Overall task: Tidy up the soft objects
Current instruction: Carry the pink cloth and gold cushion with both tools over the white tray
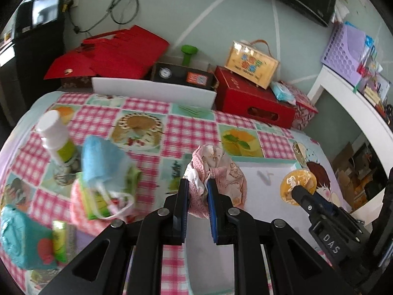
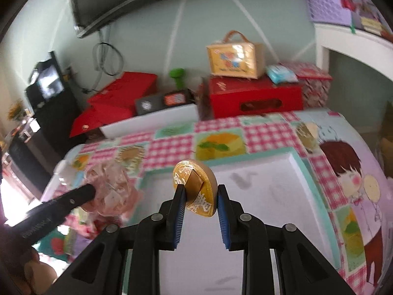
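Across the whole bottom of both views a table (image 1: 157, 132) is spread with a pink checked cloth printed with cakes and a cartoon kid. Behind it, against the pale green wall, red boxes (image 1: 253, 100) are stacked, with a yellow gift bag (image 1: 251, 65) set on top of one and a white tray (image 1: 152, 91) lined up just in front of the clutter.

On the left side of the cloth, seen by the left wrist camera, a messy pile is parked: a teal soap-like block (image 1: 22, 238), a white-capped bottle (image 1: 57, 135) standing upright, and a blue fluffy puff (image 1: 100, 162) resting on green packets. It's all kinda blurred, so finer details can't be made out.

Nearer the middle, a pink floral cloth bundle (image 1: 218, 172) is clamped by the left gripper (image 1: 198, 189); its pads are pressed into the fabric from both sides and the bundle is held up off the cloth. From the right wrist camera the same bundle (image 2: 110, 189) is seen as a pinkish smear beside the left gripper's finger.

Smallest bit: a gold foil coin (image 2: 195, 188) is pinched on edge by the right gripper (image 2: 200, 196), jaws closed down on its faces, over the plain white patch of the cloth. In the left view the coin (image 1: 298, 186) is spotted at the tip of that gripper, well apart from the bundle.
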A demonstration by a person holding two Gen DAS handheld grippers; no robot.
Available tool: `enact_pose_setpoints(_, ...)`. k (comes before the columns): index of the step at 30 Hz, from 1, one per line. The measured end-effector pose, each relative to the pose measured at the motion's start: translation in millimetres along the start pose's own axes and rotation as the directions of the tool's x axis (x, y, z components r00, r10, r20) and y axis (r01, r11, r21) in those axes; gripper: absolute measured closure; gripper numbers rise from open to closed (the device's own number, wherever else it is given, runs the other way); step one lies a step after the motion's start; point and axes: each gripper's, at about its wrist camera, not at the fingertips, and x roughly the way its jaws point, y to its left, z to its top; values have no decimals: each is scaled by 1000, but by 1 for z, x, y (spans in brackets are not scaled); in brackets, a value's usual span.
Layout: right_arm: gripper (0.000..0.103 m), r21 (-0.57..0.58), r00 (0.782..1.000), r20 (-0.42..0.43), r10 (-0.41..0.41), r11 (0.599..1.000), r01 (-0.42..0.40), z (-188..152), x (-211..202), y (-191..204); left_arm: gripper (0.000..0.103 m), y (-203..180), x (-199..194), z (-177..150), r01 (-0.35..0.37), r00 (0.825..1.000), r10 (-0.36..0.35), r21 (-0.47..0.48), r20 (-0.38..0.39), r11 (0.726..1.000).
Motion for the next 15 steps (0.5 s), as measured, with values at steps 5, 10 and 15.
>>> enact_pose_setpoints(5, 76, 71, 997, -54, -57, 996, 61, -7, 20, -35, 88, -20, 32, -7, 18, 999, -16, 45, -42, 999)
enact_pose_setpoints(10, 76, 104, 993, -87, -80, 991, 89, -12, 33, -54, 87, -26, 54, -15, 39, 997, -34, 70, -76, 997)
enact_pose_setpoints(15, 73, 120, 990, -106, -93, 987, 105, -18, 40, -62, 84, -27, 65, -20, 52, 994, -44, 73, -100, 996)
